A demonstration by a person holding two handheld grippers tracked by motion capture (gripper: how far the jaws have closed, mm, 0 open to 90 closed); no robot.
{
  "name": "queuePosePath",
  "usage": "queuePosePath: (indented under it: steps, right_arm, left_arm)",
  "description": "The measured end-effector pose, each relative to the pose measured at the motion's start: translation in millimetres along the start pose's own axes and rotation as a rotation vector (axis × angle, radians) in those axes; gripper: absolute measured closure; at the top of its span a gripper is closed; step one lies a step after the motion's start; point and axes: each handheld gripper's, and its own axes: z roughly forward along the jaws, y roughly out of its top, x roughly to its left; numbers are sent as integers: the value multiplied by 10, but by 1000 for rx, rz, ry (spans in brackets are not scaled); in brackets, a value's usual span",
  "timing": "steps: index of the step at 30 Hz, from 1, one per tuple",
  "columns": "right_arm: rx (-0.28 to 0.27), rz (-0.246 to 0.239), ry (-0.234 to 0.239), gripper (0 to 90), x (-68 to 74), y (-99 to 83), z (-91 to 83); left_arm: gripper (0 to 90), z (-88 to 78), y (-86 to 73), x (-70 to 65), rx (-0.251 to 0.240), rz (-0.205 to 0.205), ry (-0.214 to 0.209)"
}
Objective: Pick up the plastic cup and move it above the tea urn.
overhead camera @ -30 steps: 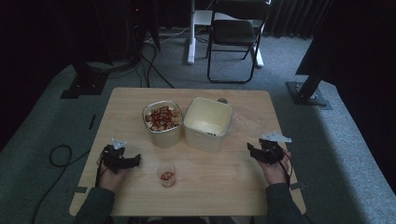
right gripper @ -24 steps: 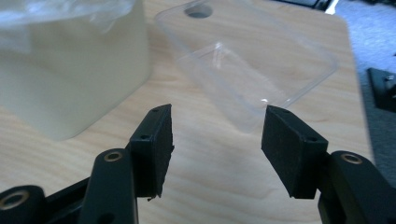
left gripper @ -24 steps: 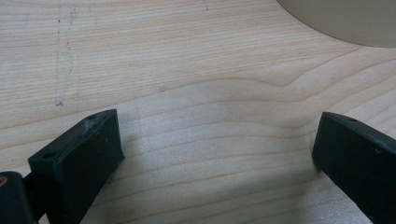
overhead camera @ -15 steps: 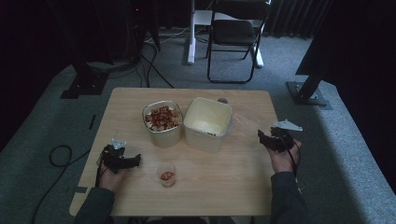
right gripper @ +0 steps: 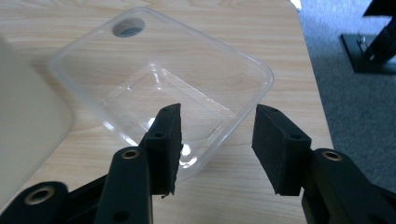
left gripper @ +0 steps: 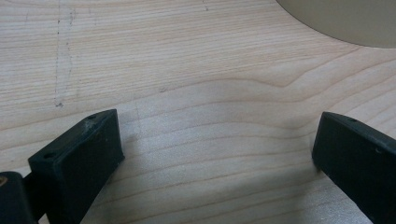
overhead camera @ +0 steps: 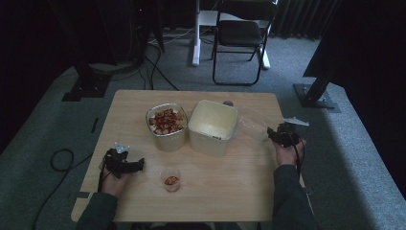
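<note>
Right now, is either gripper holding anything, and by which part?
Nothing held. The right gripper, closing, straddles the clear lid's near rim; the left gripper is open.

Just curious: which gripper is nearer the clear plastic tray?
Right. The right gripper has its jaws at the clear plastic tray's rim; the left gripper sits across the table.

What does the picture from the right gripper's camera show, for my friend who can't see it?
The right tongs reach over the near rim of a clear plastic tray lying on the wooden table. Their jaws have just been closing, with the rim between them, but the pads are not yet pressing on it. A cream container sits at the left edge.
</note>
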Motion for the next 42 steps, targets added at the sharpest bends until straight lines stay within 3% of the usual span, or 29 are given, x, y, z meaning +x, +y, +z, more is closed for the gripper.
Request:
queuePosePath:
  steps: [5, 8, 14, 18, 20, 29, 33, 42]
  right_arm:
    - [46, 85, 18, 599, -111, -37, 179]
    - [58, 107, 26, 640, -137, -50, 252]
    - [83, 76, -14, 757, -128, 28, 312]
    - [80, 103, -31, 853, -192, 54, 289]
    - [80, 107, -40, 859, -215, 56, 270]
    - [-13, 161, -28, 877, -276, 182, 41]
    - [-40, 138, -44, 878, -257, 275, -53]
    - [-99, 142, -60, 879, -275, 434, -254]
  left_arm:
    - [18, -1, 1, 0, 2, 0, 1]
    - [18, -1, 1, 0, 1, 0, 1]
    - [19, -1, 1, 0, 1, 0, 1]
    - [19, -1, 1, 0, 1, 0, 1]
    - [18, -1, 1, 0, 1, 0, 1]
    - [18, 0, 1, 0, 1, 1, 1]
    - [18, 0, 1, 0, 1, 0, 1]
    - [19, -1, 0, 0, 1, 1, 1]
